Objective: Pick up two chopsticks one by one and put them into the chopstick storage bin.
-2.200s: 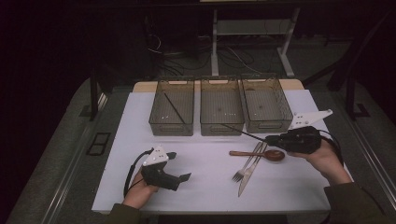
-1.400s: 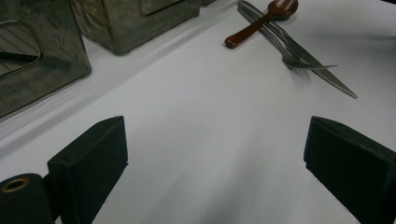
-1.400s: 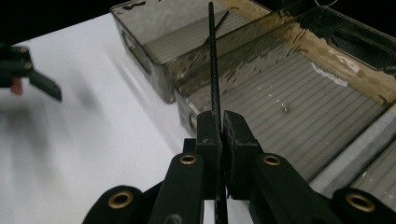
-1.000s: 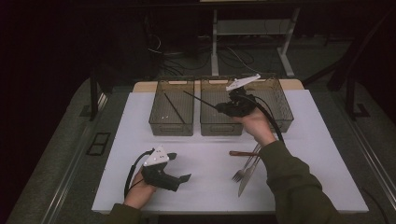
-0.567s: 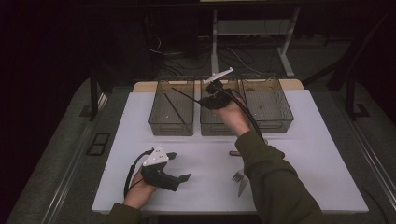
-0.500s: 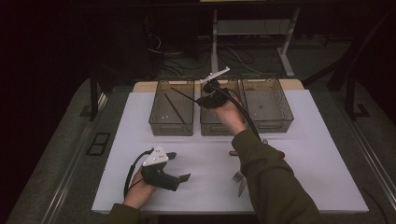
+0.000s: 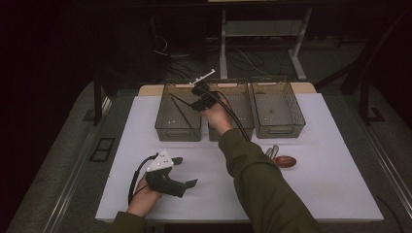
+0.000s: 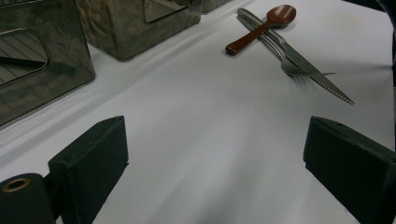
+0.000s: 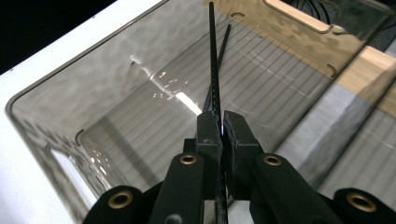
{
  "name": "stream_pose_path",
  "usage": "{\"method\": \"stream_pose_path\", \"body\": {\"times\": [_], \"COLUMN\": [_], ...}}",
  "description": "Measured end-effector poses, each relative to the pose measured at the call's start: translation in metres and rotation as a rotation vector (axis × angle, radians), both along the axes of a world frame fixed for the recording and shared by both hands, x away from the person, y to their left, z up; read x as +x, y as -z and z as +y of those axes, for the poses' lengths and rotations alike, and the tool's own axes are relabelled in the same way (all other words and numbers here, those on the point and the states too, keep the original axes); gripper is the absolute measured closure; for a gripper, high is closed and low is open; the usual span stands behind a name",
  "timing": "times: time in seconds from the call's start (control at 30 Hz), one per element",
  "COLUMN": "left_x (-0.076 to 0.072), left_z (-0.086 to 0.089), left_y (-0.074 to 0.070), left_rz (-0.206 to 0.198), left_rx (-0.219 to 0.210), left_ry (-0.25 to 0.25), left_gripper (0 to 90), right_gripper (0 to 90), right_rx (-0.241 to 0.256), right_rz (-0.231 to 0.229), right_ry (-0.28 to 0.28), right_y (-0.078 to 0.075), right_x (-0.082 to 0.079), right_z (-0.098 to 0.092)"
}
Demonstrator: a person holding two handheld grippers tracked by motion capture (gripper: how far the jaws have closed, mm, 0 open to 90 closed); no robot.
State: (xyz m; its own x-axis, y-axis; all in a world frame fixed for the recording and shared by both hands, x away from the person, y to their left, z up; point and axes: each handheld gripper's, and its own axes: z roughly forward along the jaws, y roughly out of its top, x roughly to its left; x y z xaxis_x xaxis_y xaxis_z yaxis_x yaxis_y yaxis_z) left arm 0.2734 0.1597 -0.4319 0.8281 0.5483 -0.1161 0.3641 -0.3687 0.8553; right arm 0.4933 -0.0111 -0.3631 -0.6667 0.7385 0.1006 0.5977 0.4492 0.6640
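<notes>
My right gripper (image 7: 198,104) hangs over the left of three clear bins (image 7: 167,127) and is shut on a thin black chopstick (image 7: 182,102). In the right gripper view the jaws of the right gripper (image 9: 221,128) pinch that chopstick (image 9: 213,60), which points down into the bin (image 9: 107,70). A second black chopstick (image 9: 227,35) lies on the bin's floor beneath it. My left gripper (image 7: 186,171) rests on the white table near the front left. In its own view the left gripper (image 8: 219,158) is open, with only bare table between its jaws.
A brown wooden spoon (image 8: 266,21), a knife (image 8: 303,63) and a fork (image 8: 290,69) lie together on the table, right of centre; the spoon (image 7: 284,161) shows beside the person's right sleeve. The middle bin (image 7: 241,127) and right bin (image 7: 278,127) stand at the back.
My right gripper has carried the chopstick from beside the cutlery at the right, up and leftward, to above the left bin. The left gripper has stayed still.
</notes>
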Motion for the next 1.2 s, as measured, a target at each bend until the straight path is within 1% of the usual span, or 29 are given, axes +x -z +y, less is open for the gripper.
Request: {"method": "stream_pose_path", "body": {"times": [0.03, 0.07, 0.17, 0.3, 0.33, 0.37, 0.47, 0.5, 0.63, 0.67, 0.7, 0.8, 0.83, 0.93, 1.03, 1.2], "left_x": [0.000, 0.000, 0.000, 0.000, 0.000, 0.000, 0.000, 0.000, 0.000, 0.000, 0.000, 0.000, 0.000, -0.001, -0.001, -0.001], "left_z": [0.000, 0.000, 0.000, 0.000, 0.000, 0.001, 0.001, 0.001, 0.001, 0.001, 0.000, 0.000, 0.000, 0.000, -0.001, 0.000], "left_y": [0.000, 0.000, 0.000, 0.000, 0.000, 0.000, 0.000, 0.000, 0.000, 0.000, 0.000, 0.001, 0.000, 0.001, 0.001, 0.001], "left_rz": [0.003, 0.004, 0.006, 0.006, 0.006, 0.006, 0.004, 0.004, 0.001, 0.002, 0.002, 0.005, 0.004, 0.001, 0.003, 0.002], "left_rx": [-0.002, -0.003, -0.005, -0.001, -0.001, 0.000, -0.003, -0.004, 0.000, 0.000, 0.002, 0.003, 0.009, 0.014, 0.013, 0.026], "left_ry": [-0.003, -0.004, -0.003, 0.000, 0.001, 0.002, 0.000, -0.001, 0.000, 0.000, -0.001, -0.003, -0.001, 0.001, 0.002, 0.003], "left_gripper": [5.5, 5.5, 5.5, 5.5, 5.5, 5.5, 5.5, 5.5, 5.5, 5.5, 5.5, 5.5, 5.5, 5.5, 5.5, 5.5], "right_gripper": [84.5, 84.5, 84.4, 83.7, 82.7, 78.9, 72.4, 70.4, 58.4, 55.6, 53.1, 47.2, 45.4, 42.4, 40.0, 37.9], "right_rx": [-0.002, -0.011, -0.036, -0.046, -0.047, -0.045, -0.043, -0.042, 0.001, 0.017, 0.031, 0.060, 0.068, 0.096, 0.110, 0.118], "right_rz": [0.009, 0.007, 0.009, 0.017, 0.016, 0.013, 0.014, 0.009, 0.013, 0.004, 0.000, -0.012, -0.014, -0.023, -0.041, -0.065], "right_ry": [0.006, -0.002, 0.008, 0.008, 0.004, 0.003, -0.012, -0.016, -0.034, -0.045, -0.044, -0.077, -0.087, -0.121, -0.155, -0.183], "right_y": [0.001, 0.002, 0.005, 0.008, 0.009, 0.010, 0.010, 0.009, 0.003, 0.000, -0.001, -0.007, -0.009, -0.013, -0.014, -0.017], "right_x": [0.001, 0.002, 0.005, 0.006, 0.006, 0.006, 0.005, 0.005, 0.002, 0.000, -0.001, -0.008, -0.011, -0.020, -0.029, -0.044], "right_z": [0.004, 0.008, 0.017, 0.025, 0.027, 0.028, 0.027, 0.026, 0.018, 0.015, 0.013, 0.005, 0.002, -0.009, -0.023, -0.047]}}
